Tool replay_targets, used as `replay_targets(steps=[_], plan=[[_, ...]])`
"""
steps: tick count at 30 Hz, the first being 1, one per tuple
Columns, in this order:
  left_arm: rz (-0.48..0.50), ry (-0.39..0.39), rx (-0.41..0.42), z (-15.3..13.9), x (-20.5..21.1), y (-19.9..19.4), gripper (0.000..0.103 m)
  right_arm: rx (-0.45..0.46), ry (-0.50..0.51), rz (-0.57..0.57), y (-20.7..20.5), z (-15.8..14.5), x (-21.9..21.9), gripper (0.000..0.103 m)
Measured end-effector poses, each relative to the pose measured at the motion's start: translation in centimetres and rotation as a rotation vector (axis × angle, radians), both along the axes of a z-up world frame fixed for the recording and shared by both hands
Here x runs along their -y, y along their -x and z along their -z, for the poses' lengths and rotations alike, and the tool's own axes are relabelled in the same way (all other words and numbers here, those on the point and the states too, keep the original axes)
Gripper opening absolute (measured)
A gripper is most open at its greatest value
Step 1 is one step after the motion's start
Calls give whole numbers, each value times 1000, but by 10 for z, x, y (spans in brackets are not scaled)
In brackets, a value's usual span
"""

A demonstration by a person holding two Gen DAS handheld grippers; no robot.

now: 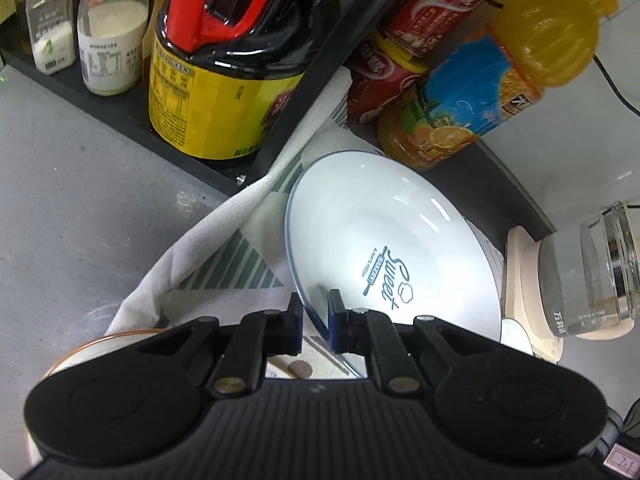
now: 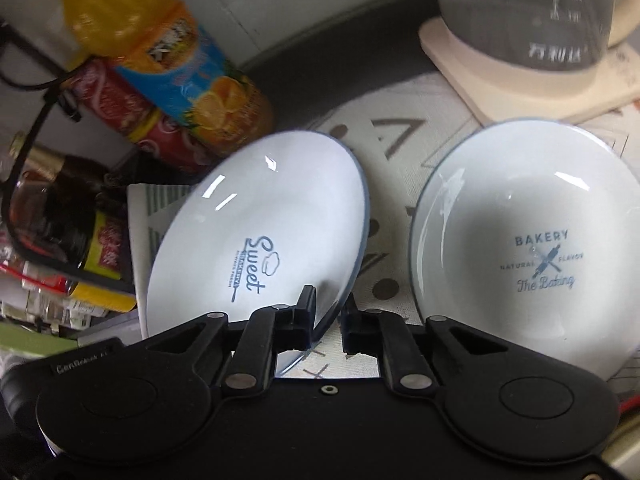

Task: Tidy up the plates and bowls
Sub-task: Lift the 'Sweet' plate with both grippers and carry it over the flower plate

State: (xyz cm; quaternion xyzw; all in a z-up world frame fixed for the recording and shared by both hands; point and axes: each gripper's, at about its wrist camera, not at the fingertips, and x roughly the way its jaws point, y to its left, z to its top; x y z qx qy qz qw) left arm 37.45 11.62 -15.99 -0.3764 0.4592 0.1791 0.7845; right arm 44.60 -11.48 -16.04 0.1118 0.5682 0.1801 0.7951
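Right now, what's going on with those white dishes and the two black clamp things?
A person is tidying dishes with a handheld gripper in each hand. Both the left gripper and the right gripper are closed on the rim of the same white "Sweet" plate, which sits tilted over the patterned cloth. A second dish, the "Bakery" bowl, rests on the cloth beside it, untouched. An orange juice bottle and a glass kettle stand behind.

Left tool (image 1: 315, 322): two black fingers nearly together, clamped on a thin rim. Right tool (image 2: 326, 322): fingers likewise narrowly spaced, pinching a rim near its left finger.
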Motion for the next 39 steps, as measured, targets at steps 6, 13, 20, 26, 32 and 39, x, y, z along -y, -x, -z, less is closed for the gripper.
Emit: replay_targets(steps=[6,13,20,26,32,39], plan=[[21,-20,19,-13,4,14,10,18,-2,7,12,-6,4,13],[21,-33,40,-25,10,43,10,96,17,-33,44,-27,3,13],[29,-56,64,-34,16,75,11,149,38,-71,73,-37,1,13],[31,-67,79,-40,21,96,11,191,47,-82,95,-46,7,13],[51,-93,87,-43,26,119,12,213,51,-92,116,-49,11,13],[61,-83,80,-39,31,146,12,227,66,-120,141,-48,16,13]])
